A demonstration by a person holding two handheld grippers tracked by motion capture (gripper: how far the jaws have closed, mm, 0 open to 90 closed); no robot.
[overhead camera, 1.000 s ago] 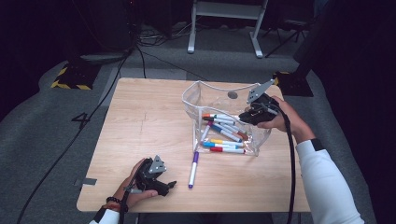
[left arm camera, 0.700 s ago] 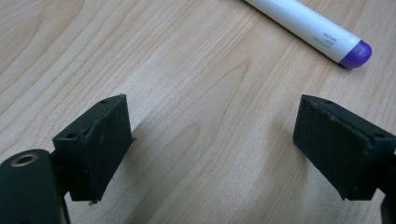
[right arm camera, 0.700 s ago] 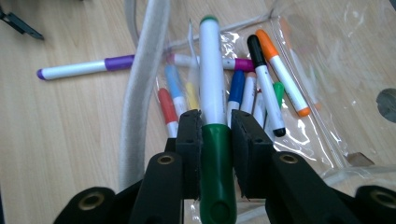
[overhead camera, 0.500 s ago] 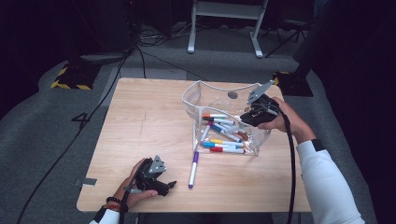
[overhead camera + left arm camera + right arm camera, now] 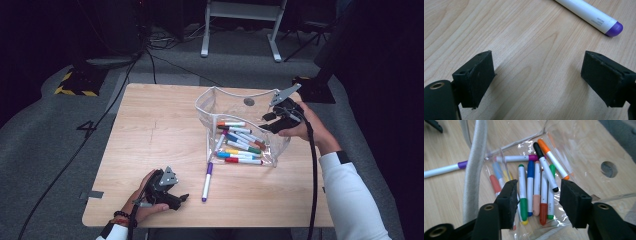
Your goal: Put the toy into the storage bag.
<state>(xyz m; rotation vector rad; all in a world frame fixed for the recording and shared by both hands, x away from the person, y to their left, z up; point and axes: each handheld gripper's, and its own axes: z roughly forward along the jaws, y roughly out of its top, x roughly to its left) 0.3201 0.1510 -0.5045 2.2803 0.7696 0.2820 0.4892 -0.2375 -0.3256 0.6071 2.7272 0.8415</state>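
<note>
right gripper view: the right gripper [image 5: 536, 202] hangs over the clear plastic pouch [image 5: 579, 152] of coloured markers [image 5: 541, 192], its jaws just opening, empty. the left gripper [image 5: 172, 197] rests apart and empty beside a purple-capped white marker [image 5: 207, 179].

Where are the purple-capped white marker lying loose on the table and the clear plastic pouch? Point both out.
purple-capped white marker [image 5: 206, 184], high view, middle of its barrel.
clear plastic pouch [image 5: 235, 93], high view, back rim.

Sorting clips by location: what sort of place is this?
Probably a studio or lab, not a home: a lone wooden table on grey carpet, loose cables, hazard tape and a dark backdrop.
</note>
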